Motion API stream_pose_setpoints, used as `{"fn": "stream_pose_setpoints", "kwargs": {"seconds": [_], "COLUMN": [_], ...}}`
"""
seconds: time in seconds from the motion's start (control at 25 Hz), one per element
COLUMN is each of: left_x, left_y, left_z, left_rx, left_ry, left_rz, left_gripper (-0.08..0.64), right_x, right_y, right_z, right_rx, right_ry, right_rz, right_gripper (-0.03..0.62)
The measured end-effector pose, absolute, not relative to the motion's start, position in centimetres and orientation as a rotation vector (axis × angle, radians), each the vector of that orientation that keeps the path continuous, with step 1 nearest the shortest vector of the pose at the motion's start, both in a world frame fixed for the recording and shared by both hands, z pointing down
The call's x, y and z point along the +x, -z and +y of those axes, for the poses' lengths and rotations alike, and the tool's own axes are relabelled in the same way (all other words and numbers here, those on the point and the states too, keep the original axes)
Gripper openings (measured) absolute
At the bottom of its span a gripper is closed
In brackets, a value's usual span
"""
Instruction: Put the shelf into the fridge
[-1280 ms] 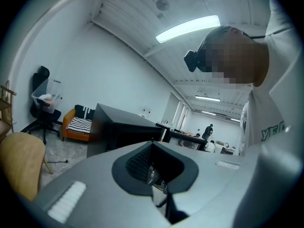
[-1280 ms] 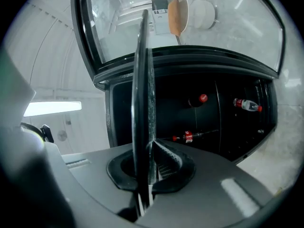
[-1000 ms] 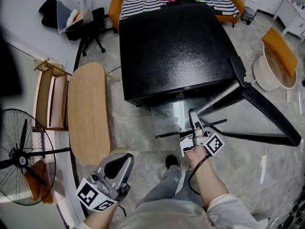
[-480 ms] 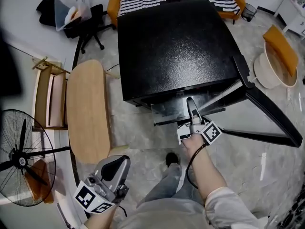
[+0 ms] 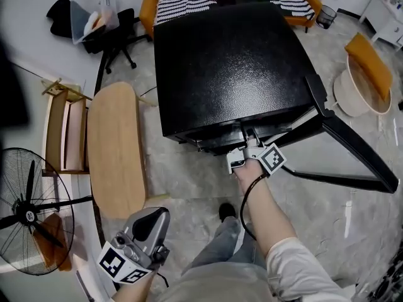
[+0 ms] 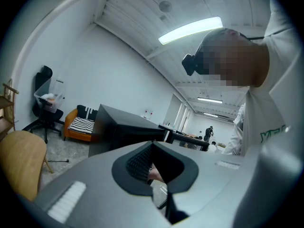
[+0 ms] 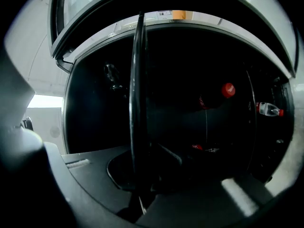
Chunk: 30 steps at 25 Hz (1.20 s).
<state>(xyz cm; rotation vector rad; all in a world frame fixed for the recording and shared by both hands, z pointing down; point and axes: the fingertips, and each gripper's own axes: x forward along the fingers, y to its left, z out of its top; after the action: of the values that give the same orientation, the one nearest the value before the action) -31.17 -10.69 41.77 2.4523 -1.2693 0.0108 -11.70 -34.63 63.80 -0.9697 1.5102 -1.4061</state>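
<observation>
The black fridge [image 5: 233,61] stands below me with its door [image 5: 352,153] swung open to the right. My right gripper [image 5: 247,138] is at the fridge's front opening, shut on the shelf. In the head view the shelf is almost wholly hidden under the fridge top. The right gripper view shows the shelf's dark rim [image 7: 137,99] edge-on between the jaws of the right gripper [image 7: 142,184], reaching into the dark interior. My left gripper [image 5: 154,218] hangs low at the left beside my leg, shut on nothing, and the left gripper [image 6: 154,175] faces the room.
Bottles with red caps [image 7: 228,90] stand inside the fridge. An oval wooden table [image 5: 116,150] is left of it, with a wooden rack [image 5: 66,131] and a floor fan [image 5: 28,206] further left. An office chair [image 5: 116,36] and a sofa [image 5: 208,2] stand behind. A round tub [image 5: 362,87] is right.
My right gripper has moved forward to the fridge front. The shelf, which stuck out well in front a second ago, has slid inside. The left gripper has barely moved.
</observation>
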Motion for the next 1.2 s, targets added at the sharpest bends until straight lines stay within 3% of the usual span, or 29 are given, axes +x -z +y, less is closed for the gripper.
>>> {"fn": "stream_pose_setpoints", "kwargs": {"seconds": [0.64, 0.84, 1.2], "left_x": [-32.0, -31.7, -30.9], "left_y": [-41.6, -41.6, -41.5], "left_z": [-10.7, -10.8, -11.2], "left_rx": [2.445, 2.449, 2.455], "left_ry": [-0.009, 0.002, 0.014], "left_rz": [-1.284, -1.268, -1.243], "left_gripper": [-0.005, -0.005, -0.005], "right_x": [-12.3, -12.3, -11.7], "right_y": [-63.3, -62.4, -62.6], "right_z": [-37.6, -37.3, -34.8], "right_rx": [-0.984, -0.951, -0.941], "right_ry": [1.428, 1.423, 1.447], "right_rz": [1.481, 1.500, 1.484], "right_gripper": [0.023, 0.100, 0.101]}}
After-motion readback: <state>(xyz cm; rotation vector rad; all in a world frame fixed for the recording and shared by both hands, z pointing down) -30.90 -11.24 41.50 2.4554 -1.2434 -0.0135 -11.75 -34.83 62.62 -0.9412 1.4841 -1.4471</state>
